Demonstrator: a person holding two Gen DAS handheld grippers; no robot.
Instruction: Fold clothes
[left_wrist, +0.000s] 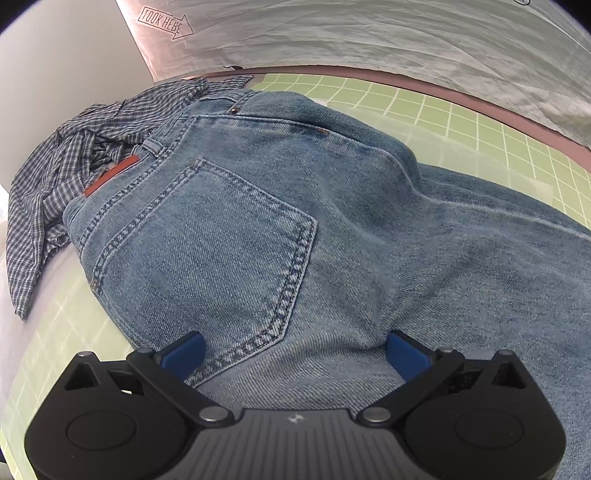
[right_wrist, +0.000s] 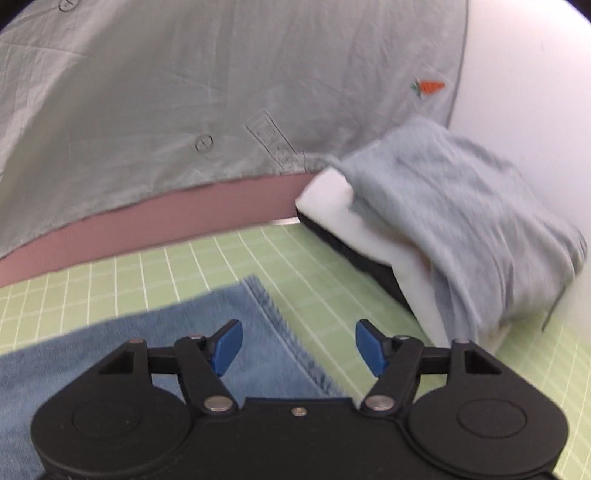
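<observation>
Blue jeans (left_wrist: 303, 229) lie on the green grid mat (left_wrist: 480, 122), back pocket up, waistband to the far left. My left gripper (left_wrist: 295, 354) is open, its blue pads resting low over the denim just below the pocket. In the right wrist view the hem end of a jeans leg (right_wrist: 236, 332) lies flat on the mat (right_wrist: 332, 266). My right gripper (right_wrist: 298, 347) is open and empty, hovering over the hem's edge.
A crumpled blue checked shirt (left_wrist: 55, 177) lies beyond the waistband at the left. A stack of folded clothes, grey on top (right_wrist: 461, 229), sits at the mat's right. A grey sheet (right_wrist: 184, 92) hangs behind a pink edge (right_wrist: 184, 218).
</observation>
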